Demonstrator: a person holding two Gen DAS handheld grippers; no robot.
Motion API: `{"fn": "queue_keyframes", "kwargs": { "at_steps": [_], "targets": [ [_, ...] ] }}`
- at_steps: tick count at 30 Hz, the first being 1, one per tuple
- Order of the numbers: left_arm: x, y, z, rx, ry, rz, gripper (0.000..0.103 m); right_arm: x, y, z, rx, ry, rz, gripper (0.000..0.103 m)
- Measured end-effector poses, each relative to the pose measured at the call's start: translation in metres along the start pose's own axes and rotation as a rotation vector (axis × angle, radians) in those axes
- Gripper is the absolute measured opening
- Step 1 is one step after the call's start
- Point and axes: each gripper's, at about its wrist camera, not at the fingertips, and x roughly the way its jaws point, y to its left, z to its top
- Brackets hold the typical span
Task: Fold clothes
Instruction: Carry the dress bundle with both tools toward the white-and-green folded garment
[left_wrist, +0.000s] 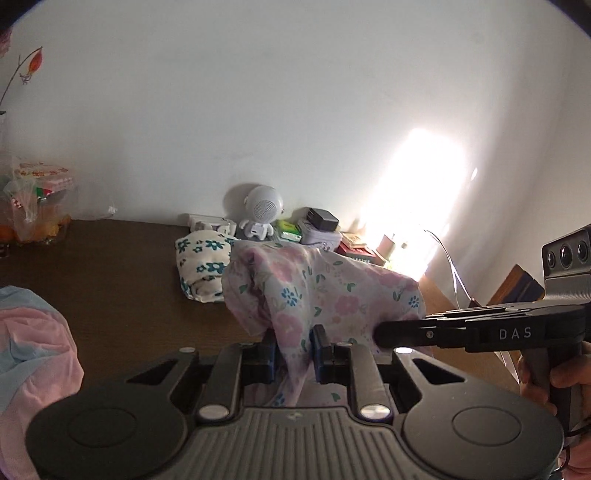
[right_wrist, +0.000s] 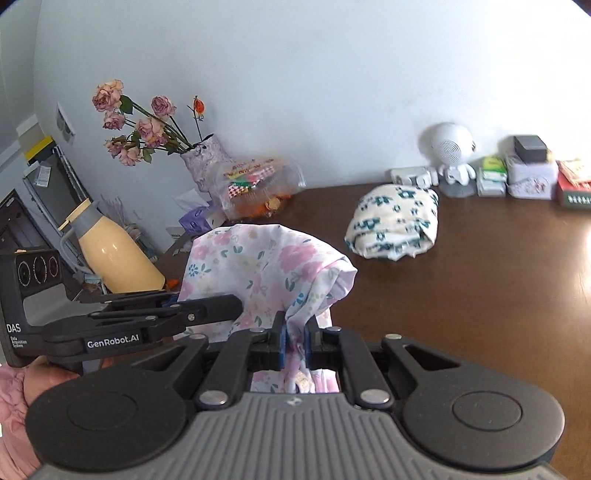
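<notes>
A pink floral garment (left_wrist: 317, 291) (right_wrist: 266, 266) hangs bunched above the dark brown table (left_wrist: 110, 266) (right_wrist: 498, 288), held between both grippers. My left gripper (left_wrist: 294, 345) is shut on a fold of it, blue pads pinching the cloth. My right gripper (right_wrist: 295, 338) is shut on another fold. Each gripper shows in the other's view: the right one (left_wrist: 384, 334) reaches in from the right, the left one (right_wrist: 236, 306) from the left. A folded white cloth with teal flowers (left_wrist: 203, 267) (right_wrist: 395, 225) lies on the table behind.
A pink and blue garment (left_wrist: 33, 350) lies at the left. Along the wall stand a white round speaker figure (left_wrist: 260, 214) (right_wrist: 452, 155), boxes (right_wrist: 532, 173), a bag of snacks (right_wrist: 258, 184), a vase of dried roses (right_wrist: 203, 162) and a yellow jug (right_wrist: 114, 254).
</notes>
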Motion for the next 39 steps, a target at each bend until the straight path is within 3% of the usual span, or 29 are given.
{"fn": "queue_keyframes", "kwargs": {
  "at_steps": [6,11,19,27,39],
  "targets": [
    [0.041,0.017,0.051,-0.07,-0.009,0.034,0.017,0.03,-0.016,0.062,-0.026,0.014,-0.009,0.008],
    [0.096,0.037,0.086,-0.126,0.013,0.054,0.017,0.071,-0.06,0.107,0.004,0.038,0.0,0.008],
    [0.187,0.082,0.107,-0.228,0.064,0.071,0.017,0.15,-0.14,0.145,0.083,0.08,0.05,0.008],
    [0.255,0.127,0.102,-0.327,0.15,0.098,0.017,0.223,-0.192,0.14,0.146,0.134,0.091,0.008],
    [0.267,0.148,0.09,-0.403,0.119,0.024,0.019,0.247,-0.226,0.111,0.27,0.098,0.151,0.012]
  ]
}}
